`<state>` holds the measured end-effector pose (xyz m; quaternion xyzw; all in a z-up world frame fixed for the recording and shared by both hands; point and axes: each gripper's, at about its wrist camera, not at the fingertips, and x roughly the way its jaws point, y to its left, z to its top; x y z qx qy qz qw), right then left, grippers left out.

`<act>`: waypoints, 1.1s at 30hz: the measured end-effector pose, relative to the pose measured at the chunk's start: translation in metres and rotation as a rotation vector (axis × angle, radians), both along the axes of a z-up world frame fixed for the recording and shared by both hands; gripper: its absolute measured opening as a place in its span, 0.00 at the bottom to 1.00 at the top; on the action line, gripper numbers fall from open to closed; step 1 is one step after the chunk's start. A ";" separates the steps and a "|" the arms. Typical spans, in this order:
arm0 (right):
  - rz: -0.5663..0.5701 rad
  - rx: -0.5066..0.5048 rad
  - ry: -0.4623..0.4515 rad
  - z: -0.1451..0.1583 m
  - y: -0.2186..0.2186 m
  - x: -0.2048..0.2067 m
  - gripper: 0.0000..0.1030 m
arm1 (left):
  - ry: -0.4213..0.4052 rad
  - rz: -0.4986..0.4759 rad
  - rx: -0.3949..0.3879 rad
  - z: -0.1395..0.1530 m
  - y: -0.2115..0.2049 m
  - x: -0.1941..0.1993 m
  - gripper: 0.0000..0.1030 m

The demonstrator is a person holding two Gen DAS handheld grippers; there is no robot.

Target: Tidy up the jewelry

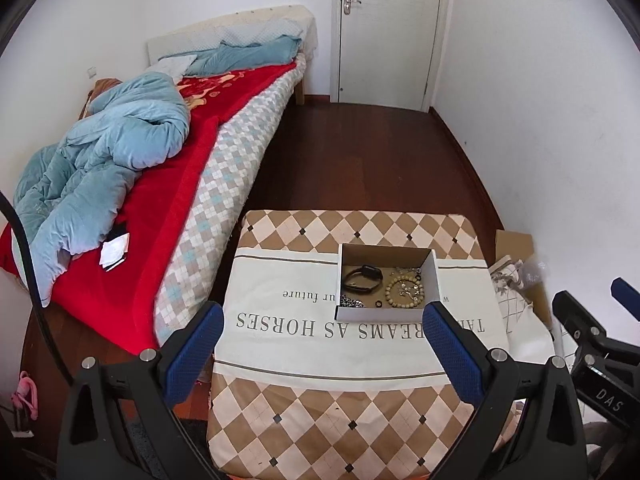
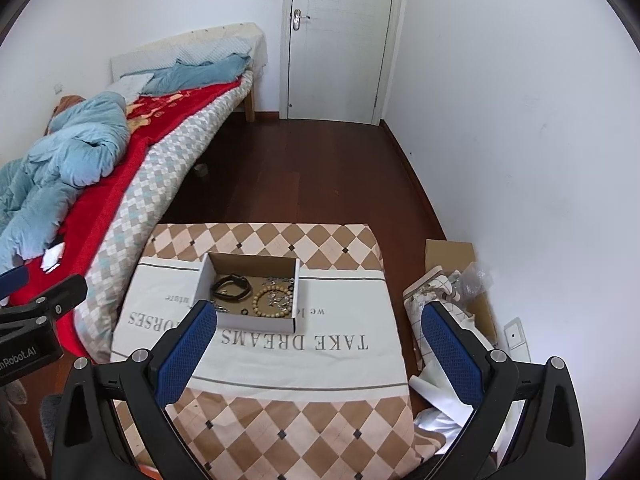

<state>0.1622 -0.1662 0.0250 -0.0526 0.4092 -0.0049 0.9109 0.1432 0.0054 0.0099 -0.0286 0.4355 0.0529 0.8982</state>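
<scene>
Both claws hung with jaws apart and empty, the left gripper (image 1: 322,322) and right gripper (image 2: 316,322) above the near half of the cloth-covered table (image 2: 256,420). Toward its far edge sat the open cardboard box (image 2: 256,322), holding a black band (image 2: 232,287), a wooden bead bracelet (image 2: 272,300) and small silver pieces.
</scene>
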 end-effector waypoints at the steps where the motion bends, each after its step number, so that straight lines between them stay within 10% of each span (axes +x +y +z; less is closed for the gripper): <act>1: -0.003 -0.003 0.004 -0.002 0.000 0.004 1.00 | 0.003 0.000 0.004 -0.002 0.000 0.003 0.98; 33: 0.009 0.020 0.070 -0.031 0.005 0.033 1.00 | 0.021 -0.010 0.025 -0.013 0.002 0.023 0.98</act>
